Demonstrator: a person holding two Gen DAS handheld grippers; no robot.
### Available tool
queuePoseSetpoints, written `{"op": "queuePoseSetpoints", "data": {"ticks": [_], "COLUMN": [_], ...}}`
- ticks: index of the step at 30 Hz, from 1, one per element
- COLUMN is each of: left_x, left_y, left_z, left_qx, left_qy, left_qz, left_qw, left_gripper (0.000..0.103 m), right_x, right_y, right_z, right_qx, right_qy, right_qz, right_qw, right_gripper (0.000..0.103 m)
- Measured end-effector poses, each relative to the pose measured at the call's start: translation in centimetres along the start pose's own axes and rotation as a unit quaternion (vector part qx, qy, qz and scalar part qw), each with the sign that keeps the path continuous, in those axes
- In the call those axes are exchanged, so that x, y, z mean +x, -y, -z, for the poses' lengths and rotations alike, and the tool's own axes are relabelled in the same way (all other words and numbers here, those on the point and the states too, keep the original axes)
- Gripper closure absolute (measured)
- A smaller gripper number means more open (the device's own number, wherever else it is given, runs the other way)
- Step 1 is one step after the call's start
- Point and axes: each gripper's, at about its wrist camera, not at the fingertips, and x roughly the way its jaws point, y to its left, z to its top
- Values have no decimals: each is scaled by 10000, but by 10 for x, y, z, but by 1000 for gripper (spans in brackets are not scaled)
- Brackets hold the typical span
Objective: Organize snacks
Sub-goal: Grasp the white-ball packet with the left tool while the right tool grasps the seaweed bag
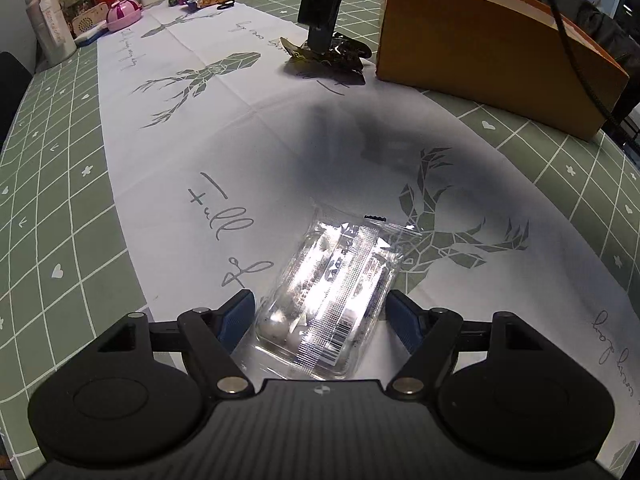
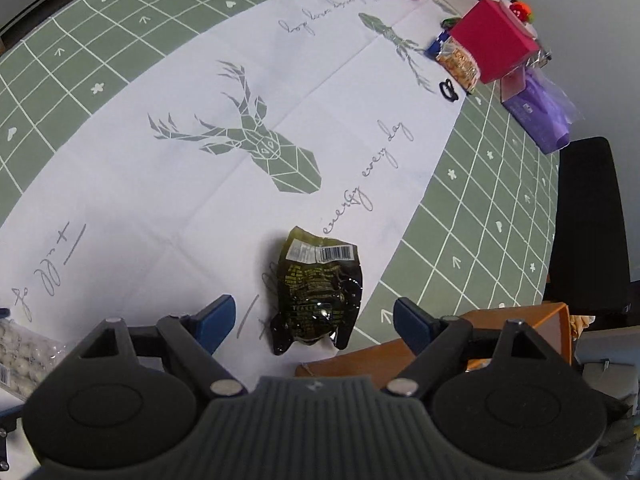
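A clear plastic snack pack [image 1: 332, 300] with white balls and a barcode lies on the white deer-print cloth [image 1: 240, 152]. My left gripper [image 1: 320, 316] is open, its blue pads either side of the pack's near end. A dark green snack pouch [image 2: 318, 292] lies on the cloth; my right gripper [image 2: 314, 322] is open just above it, and shows in the left wrist view [image 1: 324, 46] at the pouch [image 1: 340, 54]. An orange box [image 1: 492, 44] stands right of the pouch, its corner showing in the right wrist view [image 2: 460, 344]. The clear pack's end shows in the right wrist view [image 2: 20, 356].
At the cloth's far end stand a pink box [image 2: 494, 40], a snack bag [image 2: 458, 64], a purple pack [image 2: 536, 112], a pink round case [image 1: 124, 14] and bottles [image 1: 48, 24]. A black chair [image 2: 588, 232] stands beside the green grid table [image 2: 480, 200].
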Motion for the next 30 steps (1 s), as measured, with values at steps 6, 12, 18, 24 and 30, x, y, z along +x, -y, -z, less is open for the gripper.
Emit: {"op": "queuePoseSetpoints", "data": {"ticks": [6, 12, 18, 24, 30], "left_x": [0, 1, 1, 0, -1], "left_y": [0, -1, 0, 1, 2], "left_z": [-1, -1, -1, -1, 1], "left_qx": [11, 32, 20, -4, -17], "left_qy": [-28, -35, -12, -2, 15], "left_qz": [-11, 1, -3, -27, -29], "left_qw": [10000, 10000, 10000, 10000, 10000], "left_gripper": [15, 15, 15, 14, 14], "right_x": [27, 46, 51, 46, 30], "right_y": [-4, 0, 1, -1, -31], "right_z": [-10, -14, -12, -7, 3], "right_qx": [-49, 87, 42, -70, -513], "right_qy": [-290, -569, -572, -526, -258], "right_qz": [73, 67, -15, -41, -398], "right_qw": [9995, 9983, 9984, 9986, 9976], "right_gripper": [17, 16, 23, 52, 52]}}
